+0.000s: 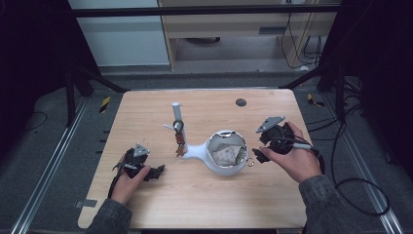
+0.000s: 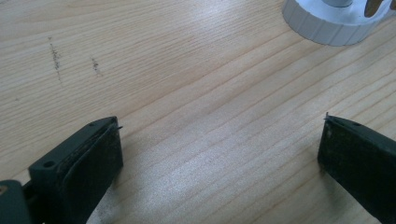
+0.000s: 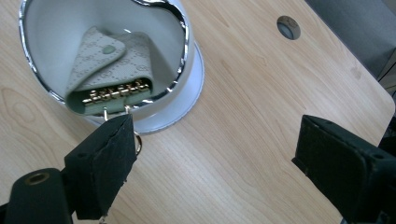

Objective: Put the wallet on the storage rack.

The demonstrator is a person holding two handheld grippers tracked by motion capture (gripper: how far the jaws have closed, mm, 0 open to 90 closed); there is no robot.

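Both hands' grippers, left (image 1: 157,171) and right (image 1: 258,155), flank the white bowl (image 1: 214,165) (key pouch (image 3: 109,70) inside) on the worktop (image 1: 204,204), fingers spread, released.

This looks like a lab recording bay: a bare wooden table (image 1: 204,195) stands on grey carpet (image 1: 44,146) inside a dark metal frame (image 1: 204,9) (black curtains at both sides), with loose cables (image 1: 350,185) trailing on the floor.
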